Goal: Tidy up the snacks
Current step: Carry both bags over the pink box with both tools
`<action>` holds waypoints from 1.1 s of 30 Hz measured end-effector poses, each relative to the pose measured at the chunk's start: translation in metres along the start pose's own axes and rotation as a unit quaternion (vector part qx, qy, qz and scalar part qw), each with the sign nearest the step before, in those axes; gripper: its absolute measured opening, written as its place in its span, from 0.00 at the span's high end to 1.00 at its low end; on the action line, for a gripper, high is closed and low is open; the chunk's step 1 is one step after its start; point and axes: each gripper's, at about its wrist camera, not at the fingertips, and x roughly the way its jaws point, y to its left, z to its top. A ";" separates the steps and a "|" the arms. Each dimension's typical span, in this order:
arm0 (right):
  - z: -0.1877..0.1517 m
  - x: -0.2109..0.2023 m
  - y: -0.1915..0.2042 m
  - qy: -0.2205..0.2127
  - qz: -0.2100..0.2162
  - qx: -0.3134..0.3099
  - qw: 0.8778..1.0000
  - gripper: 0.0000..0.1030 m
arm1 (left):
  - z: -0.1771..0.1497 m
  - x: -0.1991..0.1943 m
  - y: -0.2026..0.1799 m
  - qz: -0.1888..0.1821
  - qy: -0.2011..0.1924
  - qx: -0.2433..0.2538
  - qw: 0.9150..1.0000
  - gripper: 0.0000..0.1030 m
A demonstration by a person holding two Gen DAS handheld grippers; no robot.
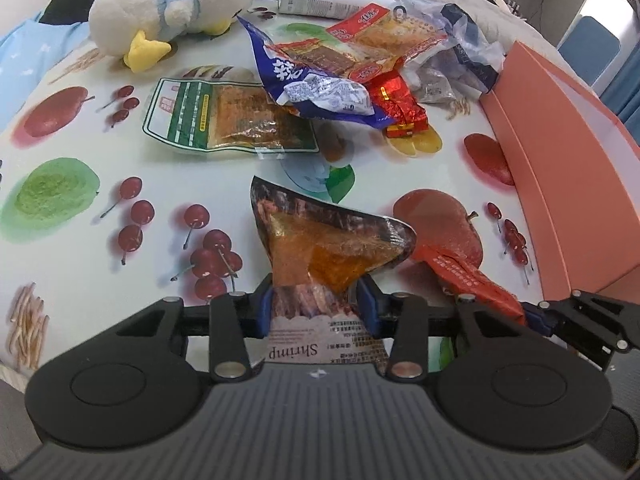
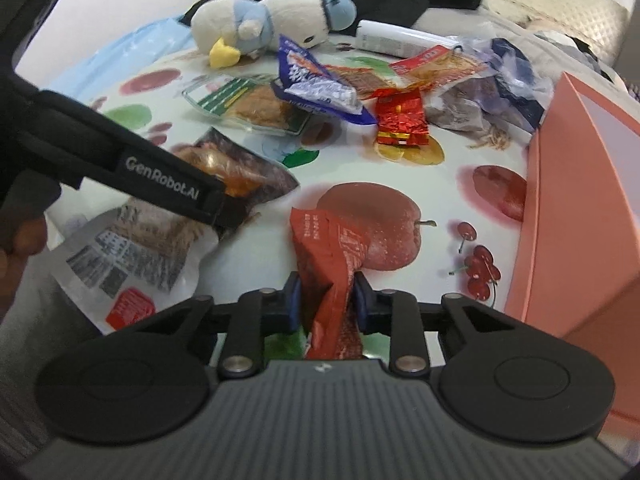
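My left gripper [image 1: 316, 300] is shut on a shrimp snack pouch [image 1: 324, 244] with a clear window of orange contents, held just above the fruit-print tablecloth [image 1: 200, 176]. The pouch also shows in the right wrist view [image 2: 224, 168], partly behind the left gripper's black body [image 2: 120, 160]. My right gripper [image 2: 326, 300] is shut on a crumpled red snack packet [image 2: 332, 260]; it also shows in the left wrist view [image 1: 472, 276]. A pile of snack packets [image 1: 352, 68] lies at the far middle of the table.
A salmon-pink box [image 1: 568, 152] stands open at the right edge, also in the right wrist view [image 2: 580, 208]. A plush duck [image 1: 172, 12] and a white bottle [image 1: 320, 0] lie at the back. A green-labelled flat pack [image 1: 224, 120] lies left of the pile.
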 end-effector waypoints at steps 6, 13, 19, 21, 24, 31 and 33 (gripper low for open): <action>0.004 -0.021 -0.011 -0.027 -0.011 0.053 0.998 0.73 | 0.003 -0.022 -0.005 -0.004 -0.016 0.000 1.000 0.55; 0.007 -0.059 -0.025 -0.065 -0.024 0.117 0.991 0.73 | 0.008 -0.061 -0.016 -0.017 -0.045 0.003 0.999 0.56; 0.011 -0.096 -0.030 -0.099 -0.031 0.148 0.983 0.73 | 0.011 -0.100 -0.035 -0.035 -0.066 0.018 0.997 0.56; 0.012 -0.108 -0.032 -0.111 -0.032 0.157 0.981 0.73 | 0.011 -0.113 -0.041 -0.041 -0.075 0.019 0.996 0.56; 0.013 -0.124 -0.035 -0.123 -0.037 0.171 0.977 0.73 | 0.010 -0.129 -0.049 -0.047 -0.085 0.023 0.995 0.56; 0.007 -0.156 -0.044 -0.143 -0.051 0.200 0.968 0.73 | 0.005 -0.151 -0.068 -0.068 -0.093 0.033 0.993 0.56; 0.004 -0.163 -0.046 -0.146 -0.056 0.204 0.966 0.73 | 0.003 -0.153 -0.073 -0.076 -0.091 0.033 0.992 0.56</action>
